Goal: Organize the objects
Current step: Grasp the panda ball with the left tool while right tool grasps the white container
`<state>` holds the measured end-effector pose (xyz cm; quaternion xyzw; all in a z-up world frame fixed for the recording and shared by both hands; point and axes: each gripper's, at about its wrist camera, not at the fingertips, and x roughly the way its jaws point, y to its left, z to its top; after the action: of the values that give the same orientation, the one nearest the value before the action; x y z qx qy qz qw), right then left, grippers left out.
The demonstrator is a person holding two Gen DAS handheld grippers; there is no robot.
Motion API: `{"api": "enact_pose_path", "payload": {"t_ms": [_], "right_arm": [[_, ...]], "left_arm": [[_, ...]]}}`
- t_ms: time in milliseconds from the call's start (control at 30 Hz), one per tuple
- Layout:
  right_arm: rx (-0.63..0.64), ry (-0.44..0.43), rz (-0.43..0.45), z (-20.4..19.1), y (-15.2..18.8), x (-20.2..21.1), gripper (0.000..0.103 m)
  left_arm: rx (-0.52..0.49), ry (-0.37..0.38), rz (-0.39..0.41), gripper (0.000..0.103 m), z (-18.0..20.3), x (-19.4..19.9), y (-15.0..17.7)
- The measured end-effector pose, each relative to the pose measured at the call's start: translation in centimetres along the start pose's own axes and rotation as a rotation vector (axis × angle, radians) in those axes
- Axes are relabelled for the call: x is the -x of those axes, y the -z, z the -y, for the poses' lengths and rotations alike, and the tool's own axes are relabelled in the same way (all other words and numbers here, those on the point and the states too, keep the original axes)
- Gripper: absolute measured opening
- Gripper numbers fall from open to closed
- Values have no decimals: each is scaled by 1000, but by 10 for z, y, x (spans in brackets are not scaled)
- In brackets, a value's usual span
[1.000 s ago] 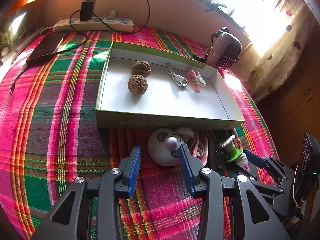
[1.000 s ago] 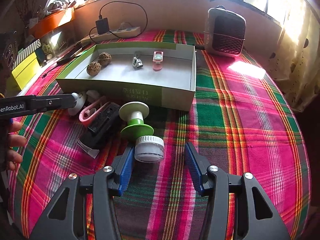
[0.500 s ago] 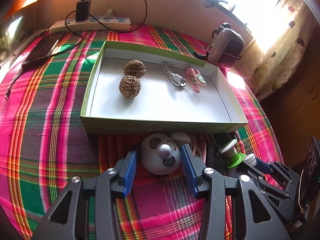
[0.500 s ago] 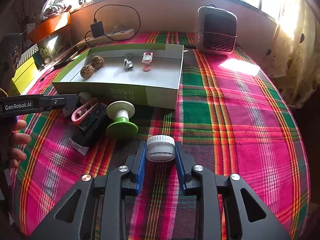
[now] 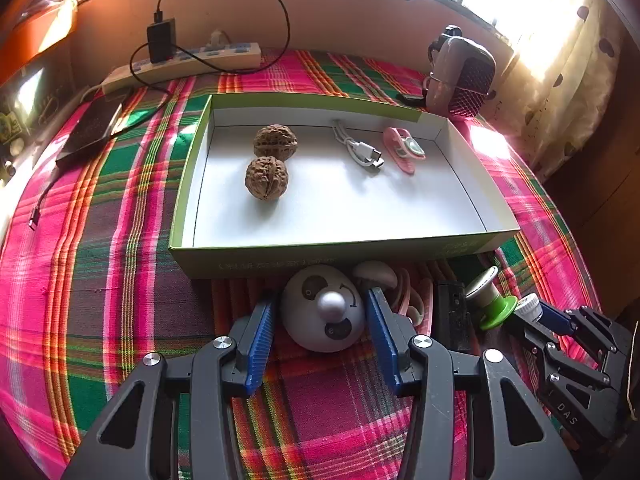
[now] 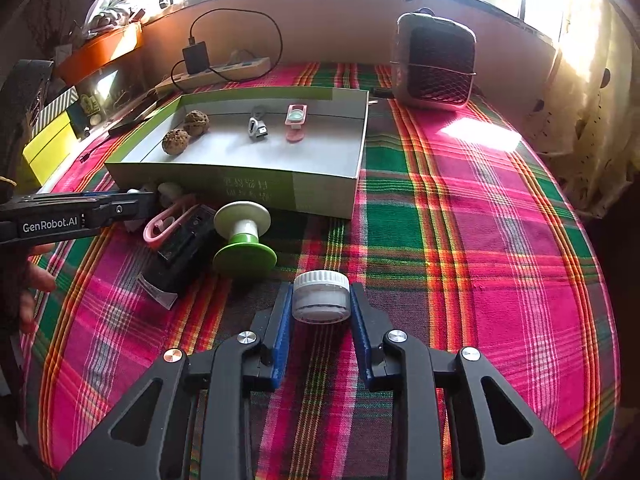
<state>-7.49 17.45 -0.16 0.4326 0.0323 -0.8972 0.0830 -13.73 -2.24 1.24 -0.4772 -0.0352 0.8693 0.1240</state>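
Your right gripper is pinching the small white jar, with the box lying far-left of it. Your left gripper is standing spread around the panda ball, just before the box's near wall.

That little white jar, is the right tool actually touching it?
Touching. In the right wrist view both blue pads of the right tool press against the sides of the white jar, with no gap showing.

Bare plaid cloth right of box; clutter along its front wall.
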Motion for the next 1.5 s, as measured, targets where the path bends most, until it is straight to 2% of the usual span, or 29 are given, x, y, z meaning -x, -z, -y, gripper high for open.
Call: {"api": "enact_pose_path", "payload": {"t_ms": [133, 367, 1500], "right_arm": [[1, 1, 0, 0, 0, -1, 29], [4, 3, 0, 0, 0, -1, 29], [-2, -2, 11, 2, -2, 4, 28]], "left_arm": [[42, 5, -8, 45, -4, -1, -1], [54, 17, 5, 42, -6, 1, 3], [55, 7, 42, 42, -9, 14, 7]]}}
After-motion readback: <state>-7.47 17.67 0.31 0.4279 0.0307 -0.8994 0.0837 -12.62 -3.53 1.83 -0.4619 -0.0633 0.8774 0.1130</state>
